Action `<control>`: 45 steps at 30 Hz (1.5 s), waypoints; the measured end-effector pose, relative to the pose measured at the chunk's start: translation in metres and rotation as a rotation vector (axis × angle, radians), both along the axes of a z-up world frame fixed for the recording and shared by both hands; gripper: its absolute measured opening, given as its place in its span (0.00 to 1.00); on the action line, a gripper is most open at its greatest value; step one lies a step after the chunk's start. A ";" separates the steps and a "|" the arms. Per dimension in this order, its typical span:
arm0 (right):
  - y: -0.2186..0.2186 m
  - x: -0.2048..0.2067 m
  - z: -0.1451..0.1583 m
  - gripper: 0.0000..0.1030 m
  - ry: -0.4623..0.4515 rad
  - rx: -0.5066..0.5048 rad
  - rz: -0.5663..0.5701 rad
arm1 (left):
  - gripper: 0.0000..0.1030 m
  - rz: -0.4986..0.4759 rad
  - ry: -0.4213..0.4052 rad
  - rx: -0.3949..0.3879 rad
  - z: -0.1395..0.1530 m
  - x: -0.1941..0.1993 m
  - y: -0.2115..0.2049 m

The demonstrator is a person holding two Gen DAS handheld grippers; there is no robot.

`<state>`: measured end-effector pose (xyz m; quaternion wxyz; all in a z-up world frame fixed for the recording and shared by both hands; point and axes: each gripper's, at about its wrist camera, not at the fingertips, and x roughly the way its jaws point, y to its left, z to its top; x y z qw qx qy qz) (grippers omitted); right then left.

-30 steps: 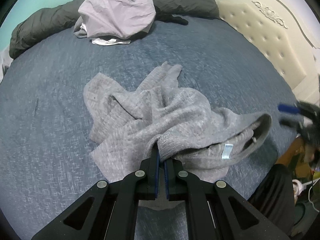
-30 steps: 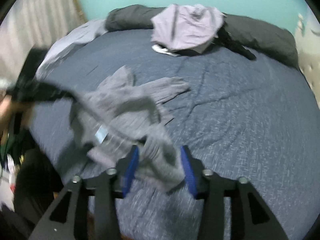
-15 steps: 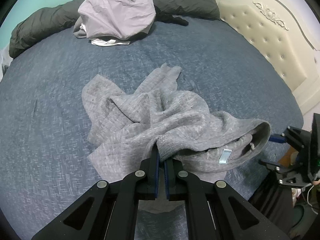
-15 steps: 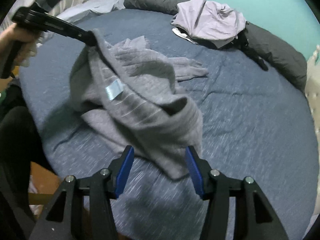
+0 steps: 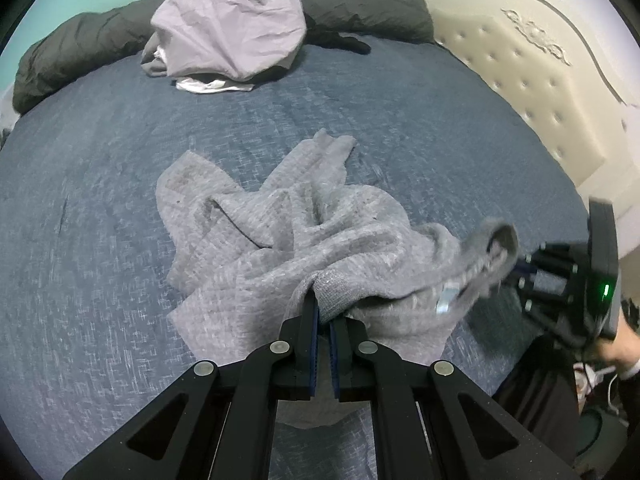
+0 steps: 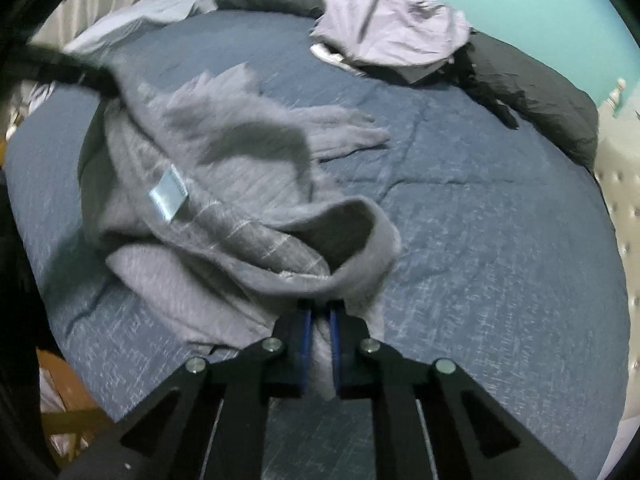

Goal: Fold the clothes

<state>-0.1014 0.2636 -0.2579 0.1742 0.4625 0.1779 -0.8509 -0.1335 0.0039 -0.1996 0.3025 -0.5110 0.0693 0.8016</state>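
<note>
On the blue bed cover [image 5: 120, 184] lies the grey knitted sweater [image 5: 280, 232], crumpled, with its collar edge lifted off the bed. The left gripper [image 5: 323, 312] is clamped on one part of this collar edge. The right gripper [image 6: 319, 316] is closing its jaws on another part, and the grey fabric is already pinched between its blue pads [image 6: 305, 332].

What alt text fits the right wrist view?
The right gripper is closing its fingers on the collar edge of a crumpled grey sweater on a blue bedspread. Lilac clothes lie behind.
</note>
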 end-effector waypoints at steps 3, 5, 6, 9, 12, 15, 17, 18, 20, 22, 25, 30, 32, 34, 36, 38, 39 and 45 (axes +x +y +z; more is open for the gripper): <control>0.013 -0.008 0.014 0.06 0.023 -0.025 -0.035 | 0.19 -0.023 0.004 0.026 0.008 0.003 -0.004; 0.022 -0.013 0.021 0.06 0.032 -0.045 -0.061 | 0.38 -0.055 0.030 0.020 0.016 0.008 -0.006; 0.027 -0.016 0.024 0.06 0.034 -0.056 -0.074 | 0.39 -0.073 0.052 0.005 0.019 0.011 -0.006; 0.038 -0.025 0.032 0.06 0.034 -0.080 -0.110 | 0.39 -0.124 0.092 -0.031 0.022 0.019 -0.008; 0.045 -0.027 0.040 0.06 0.038 -0.115 -0.126 | 0.39 -0.166 0.095 -0.057 0.012 0.026 -0.006; 0.045 -0.028 0.045 0.06 0.037 -0.125 -0.124 | 0.40 -0.193 0.091 -0.081 0.000 0.029 0.000; 0.046 -0.026 0.048 0.06 0.034 -0.130 -0.124 | 0.40 -0.208 0.086 -0.092 -0.010 0.031 0.007; 0.047 -0.025 0.049 0.06 0.035 -0.133 -0.124 | 0.40 -0.218 0.086 -0.096 -0.014 0.032 0.011; 0.048 -0.024 0.051 0.06 0.034 -0.137 -0.124 | 0.41 -0.235 0.094 -0.108 -0.021 0.034 0.018; 0.049 -0.024 0.051 0.06 0.033 -0.140 -0.122 | 0.42 -0.235 0.096 -0.116 -0.029 0.034 0.023; 0.049 -0.024 0.052 0.06 0.031 -0.155 -0.122 | 0.42 -0.223 0.072 -0.102 -0.042 0.030 0.027; 0.048 -0.025 0.055 0.06 0.030 -0.176 -0.112 | 0.12 -0.209 0.075 -0.107 -0.053 0.029 0.035; 0.047 -0.024 0.059 0.06 0.035 -0.180 -0.107 | 0.06 -0.207 0.106 -0.121 -0.049 0.031 0.037; 0.048 -0.023 0.068 0.06 0.054 -0.192 -0.101 | 0.06 -0.206 0.147 -0.120 -0.036 0.033 0.033; 0.050 -0.021 0.079 0.06 0.076 -0.205 -0.097 | 0.06 -0.193 0.189 -0.116 -0.017 0.033 0.027; 0.052 -0.019 0.093 0.06 0.098 -0.219 -0.092 | 0.05 -0.177 0.225 -0.110 0.006 0.032 0.018; 0.053 -0.017 0.102 0.05 0.114 -0.224 -0.088 | 0.05 -0.169 0.240 -0.106 0.019 0.031 0.014; 0.046 0.001 0.182 0.04 0.241 -0.235 -0.034 | 0.05 -0.099 0.362 -0.090 0.109 0.028 -0.009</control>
